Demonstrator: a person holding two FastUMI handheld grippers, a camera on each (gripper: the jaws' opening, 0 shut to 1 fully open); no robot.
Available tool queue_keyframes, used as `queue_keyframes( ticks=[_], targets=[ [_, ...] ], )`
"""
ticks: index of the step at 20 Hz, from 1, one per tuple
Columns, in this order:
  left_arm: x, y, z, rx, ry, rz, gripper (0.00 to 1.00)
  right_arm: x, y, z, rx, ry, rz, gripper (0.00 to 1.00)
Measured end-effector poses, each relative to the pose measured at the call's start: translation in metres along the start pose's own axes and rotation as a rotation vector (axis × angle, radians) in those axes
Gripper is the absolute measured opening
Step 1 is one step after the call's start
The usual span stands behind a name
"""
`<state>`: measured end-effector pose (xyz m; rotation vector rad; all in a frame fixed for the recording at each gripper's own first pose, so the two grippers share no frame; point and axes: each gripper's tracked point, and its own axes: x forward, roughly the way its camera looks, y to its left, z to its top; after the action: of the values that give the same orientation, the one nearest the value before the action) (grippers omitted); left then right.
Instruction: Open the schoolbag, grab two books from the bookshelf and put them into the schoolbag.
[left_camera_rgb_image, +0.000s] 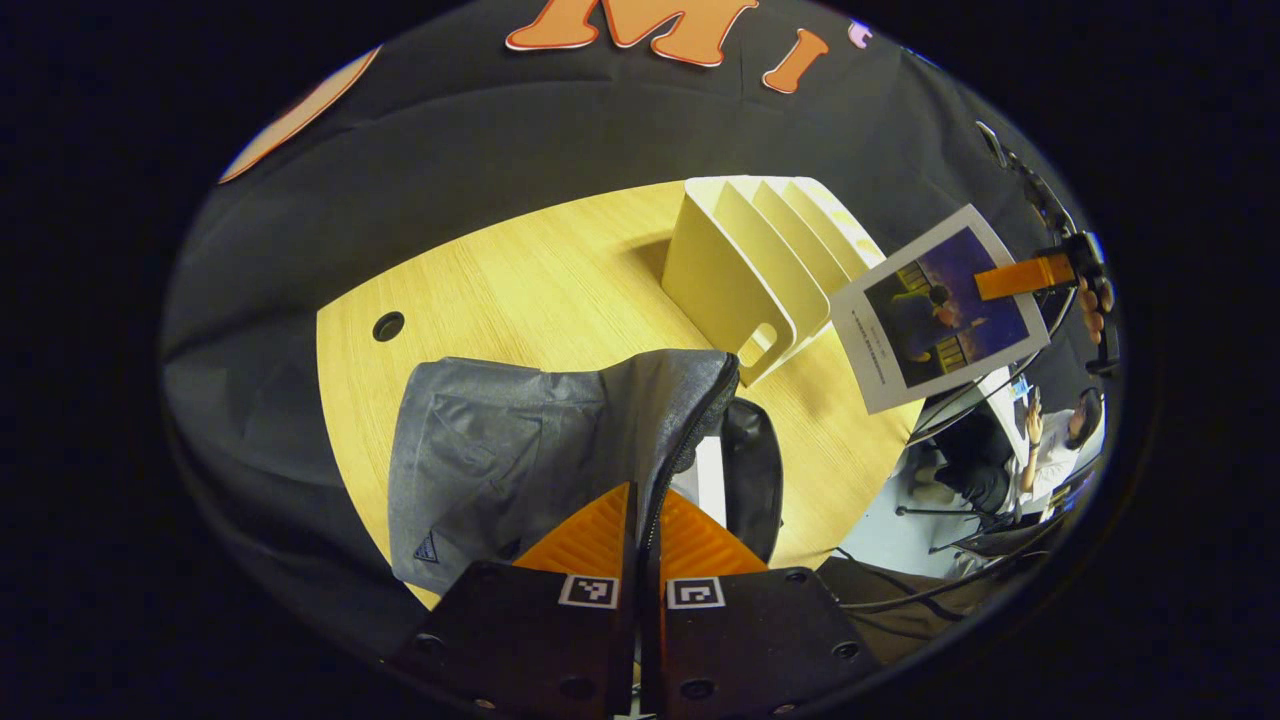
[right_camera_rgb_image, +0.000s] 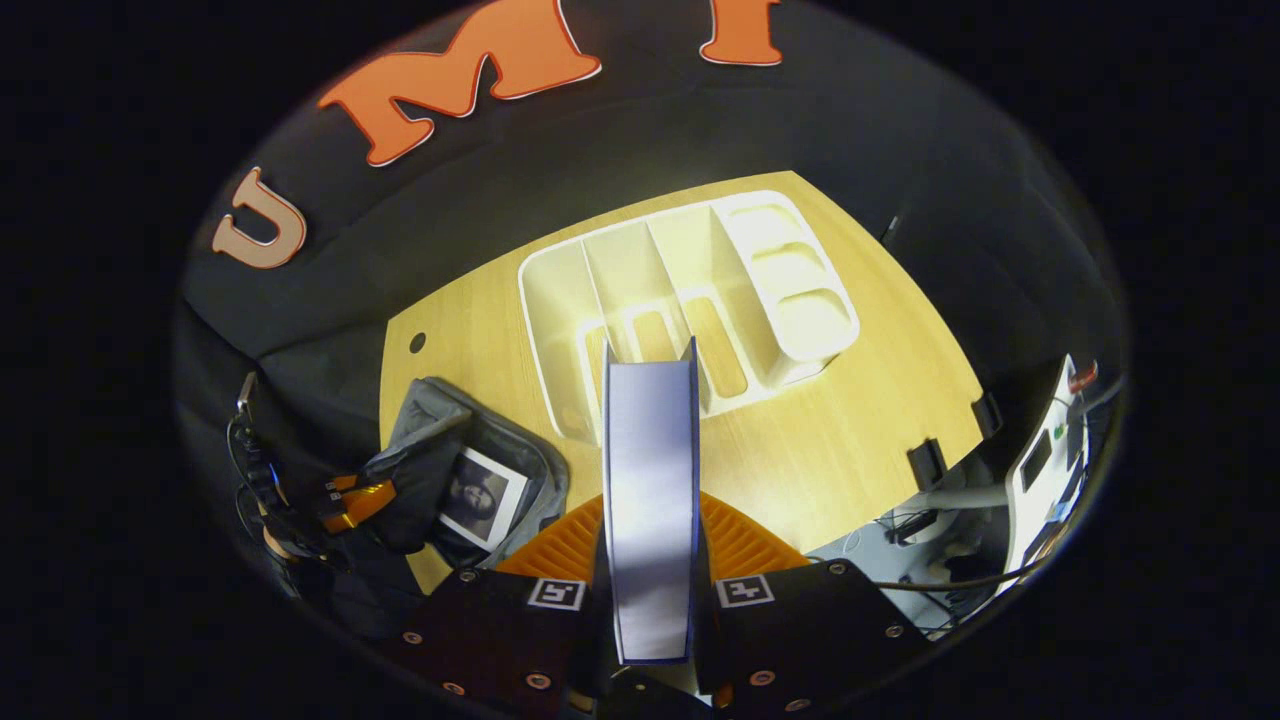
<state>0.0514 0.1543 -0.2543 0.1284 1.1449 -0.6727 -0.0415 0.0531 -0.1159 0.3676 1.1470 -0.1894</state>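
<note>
The right tongs (right_camera_rgb_image: 650, 560) pinched a book (right_camera_rgb_image: 650, 480) above the tabletop (right_camera_rgb_image: 850, 440), before the bookshelf (right_camera_rgb_image: 690, 300). Left tongs (left_camera_rgb_image: 640, 540) clamped the schoolbag (left_camera_rgb_image: 520, 450) rim; another book (right_camera_rgb_image: 483, 508) lay inside.

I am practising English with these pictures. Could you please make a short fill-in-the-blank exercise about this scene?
1. The right gripper holds a ____ edge-on between its fingers.
2. The left gripper pinches the open edge of the grey ____.
3. One book already lies ____ the schoolbag.
4. The white bookshelf stands on the wooden ____.

Missing words: book; schoolbag; inside; table
</note>
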Motion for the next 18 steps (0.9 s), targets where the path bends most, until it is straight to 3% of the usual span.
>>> queue_keyframes(
  ticks=[2, 8, 18],
  targets=[
    [-0.003, 0.002, -0.002, 0.02, 0.001, 0.008, 0.04, -0.007, -0.001, -0.012, 0.014, -0.011, 0.021, 0.32],
    [-0.01, 0.002, 0.001, 0.054, -0.006, 0.029, 0.04, -0.025, 0.02, -0.042, 0.084, -0.032, 0.178, 0.32],
    [-0.035, 0.005, 0.028, 0.086, -0.03, 0.119, 0.04, -0.001, 0.078, -0.063, 0.202, -0.022, 0.415, 0.31]
  ],
)
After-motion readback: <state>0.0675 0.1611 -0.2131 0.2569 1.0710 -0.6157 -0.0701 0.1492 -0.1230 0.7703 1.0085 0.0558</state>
